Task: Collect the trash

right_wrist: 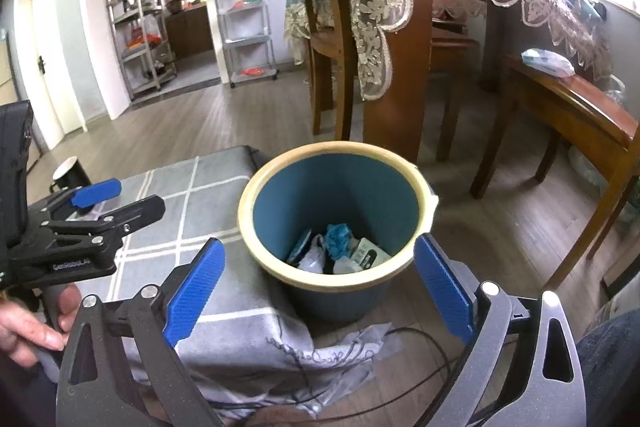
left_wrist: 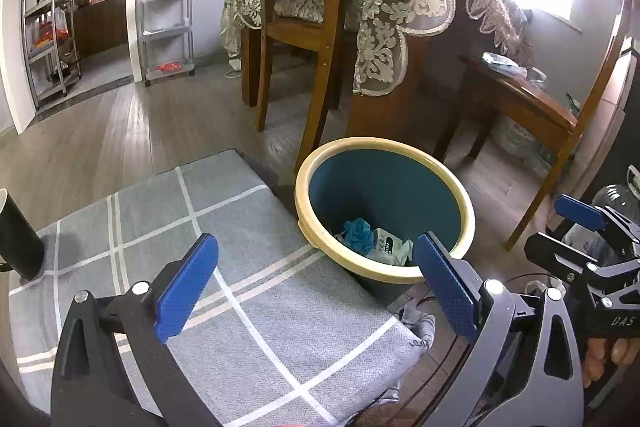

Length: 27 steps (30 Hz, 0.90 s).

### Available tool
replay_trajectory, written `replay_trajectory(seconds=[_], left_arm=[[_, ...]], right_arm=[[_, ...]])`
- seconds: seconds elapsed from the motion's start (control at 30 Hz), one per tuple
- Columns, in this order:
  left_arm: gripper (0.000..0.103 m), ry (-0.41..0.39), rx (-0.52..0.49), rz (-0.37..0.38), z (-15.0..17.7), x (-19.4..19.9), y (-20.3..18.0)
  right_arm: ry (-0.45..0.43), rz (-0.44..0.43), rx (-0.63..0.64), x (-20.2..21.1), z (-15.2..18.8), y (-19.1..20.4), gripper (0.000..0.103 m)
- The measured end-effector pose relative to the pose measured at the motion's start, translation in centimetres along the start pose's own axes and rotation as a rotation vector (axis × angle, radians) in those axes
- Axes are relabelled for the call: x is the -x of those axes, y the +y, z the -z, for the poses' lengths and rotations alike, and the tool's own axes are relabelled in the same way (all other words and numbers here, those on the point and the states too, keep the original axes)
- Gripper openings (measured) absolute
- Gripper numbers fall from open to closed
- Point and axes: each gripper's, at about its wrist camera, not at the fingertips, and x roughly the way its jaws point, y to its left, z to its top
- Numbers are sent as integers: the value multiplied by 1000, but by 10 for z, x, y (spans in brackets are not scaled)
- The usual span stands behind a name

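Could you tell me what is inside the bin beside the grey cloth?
The bin holds a crumpled blue scrap, a white wrapper with dark print and a pale plastic piece. Whatever lies beneath that pile is covered.

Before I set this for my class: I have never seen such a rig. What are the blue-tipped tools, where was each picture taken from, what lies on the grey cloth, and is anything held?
There is no robot here. A person holds a hand-operated two-finger gripper in each hand, each with a fisheye camera looking along its blue fingers. One picture comes from the left gripper, the other from the right gripper. Both are open and hold nothing.

Beside the grey checked cloth stands a blue bin with a cream rim. Crumpled trash lies at its bottom: something blue, white wrappers. A dark mug stands on the cloth's far side. No other loose item shows on the cloth.
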Motion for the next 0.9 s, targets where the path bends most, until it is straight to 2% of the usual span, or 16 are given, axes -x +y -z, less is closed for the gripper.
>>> replay_trajectory(seconds=[0.9], left_arm=[[97,15,-30,7,6,-7,-7]], right_arm=[[1,-2,-4,0,0,1,95]])
